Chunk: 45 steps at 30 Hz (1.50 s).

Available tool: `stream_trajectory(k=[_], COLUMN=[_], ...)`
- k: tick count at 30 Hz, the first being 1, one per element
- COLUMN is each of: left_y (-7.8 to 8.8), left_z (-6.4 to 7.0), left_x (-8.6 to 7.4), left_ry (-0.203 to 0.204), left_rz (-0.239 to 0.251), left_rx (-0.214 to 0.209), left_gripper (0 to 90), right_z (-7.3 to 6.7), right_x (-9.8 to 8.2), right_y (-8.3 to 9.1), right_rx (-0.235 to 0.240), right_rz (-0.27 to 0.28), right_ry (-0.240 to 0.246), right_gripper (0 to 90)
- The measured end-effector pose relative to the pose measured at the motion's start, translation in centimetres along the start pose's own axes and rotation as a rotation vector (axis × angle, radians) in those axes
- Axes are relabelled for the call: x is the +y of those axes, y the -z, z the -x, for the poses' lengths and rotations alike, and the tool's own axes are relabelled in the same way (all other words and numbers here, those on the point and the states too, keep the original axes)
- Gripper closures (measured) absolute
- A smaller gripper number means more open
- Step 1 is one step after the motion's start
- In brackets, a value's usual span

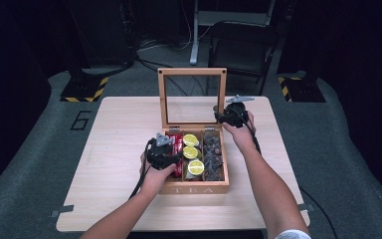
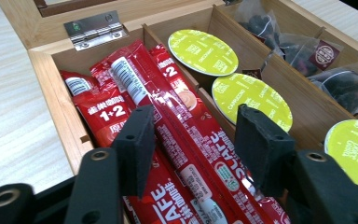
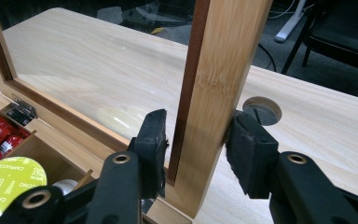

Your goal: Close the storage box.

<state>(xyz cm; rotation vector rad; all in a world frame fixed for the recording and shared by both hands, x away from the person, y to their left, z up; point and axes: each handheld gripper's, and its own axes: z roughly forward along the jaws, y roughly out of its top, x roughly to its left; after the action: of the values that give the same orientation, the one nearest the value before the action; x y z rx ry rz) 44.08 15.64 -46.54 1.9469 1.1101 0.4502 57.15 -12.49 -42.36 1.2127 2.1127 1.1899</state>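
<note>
A wooden tea box [image 1: 194, 189] stands on the table with its glass lid [image 1: 192, 71] raised upright. Its left compartment holds red coffee sachets [image 2: 135, 88], the middle one yellow-green capsules [image 2: 203, 51], the right one dark tea bags [image 2: 317, 56]. My left gripper [image 2: 193, 140] hangs over the sachets [image 1: 176, 144] with its jaws apart. One sachet runs between the pads, which do not press it. My right gripper [image 3: 196, 140] is clamped across the lid's right wooden side rail [image 3: 219, 70], near the box's back right corner [image 1: 224, 115].
The light wooden table [image 1: 119, 149] has bare room to the left and right of the box. A round cable hole [image 3: 262, 108] lies in the top just behind the lid. A dark folding chair [image 1: 241, 45] stands beyond the far edge.
</note>
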Motion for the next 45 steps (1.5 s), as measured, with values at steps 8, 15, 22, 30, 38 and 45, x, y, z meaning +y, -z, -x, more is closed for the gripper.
stream_trajectory(k=[8,15,22,30,38,45], left_y=[0.2,0.3,0.5,0.9,1.8,3.3], left_z=[-0.3,0.0,-0.5,-0.6,-1.1,-2.1], left_x=[0.0,-0.1,0.0,0.2,0.8,1.7], left_ry=[0.015,-0.004,0.011,0.034,0.053,0.07], left_rz=[0.002,0.011,0.022,0.045,0.081,0.122], left_rx=[0.006,0.021,0.015,0.021,0.023,0.034], left_gripper=[60.2,68.0,81.3,84.1,84.9,84.9], right_z=[0.0,0.0,0.0,0.0,0.0,0.0], right_x=[0.0,0.0,0.0,0.0,0.1,0.1], right_y=[0.0,0.0,0.0,0.0,0.1,0.1], right_rx=[-0.001,0.0,0.0,0.0,-0.001,-0.001], right_rz=[-0.001,-0.001,0.003,0.004,0.004,0.002], right_ry=[0.001,0.001,0.004,0.005,0.005,0.001], right_gripper=[58.0,58.1,58.0,58.0,57.8,57.8])
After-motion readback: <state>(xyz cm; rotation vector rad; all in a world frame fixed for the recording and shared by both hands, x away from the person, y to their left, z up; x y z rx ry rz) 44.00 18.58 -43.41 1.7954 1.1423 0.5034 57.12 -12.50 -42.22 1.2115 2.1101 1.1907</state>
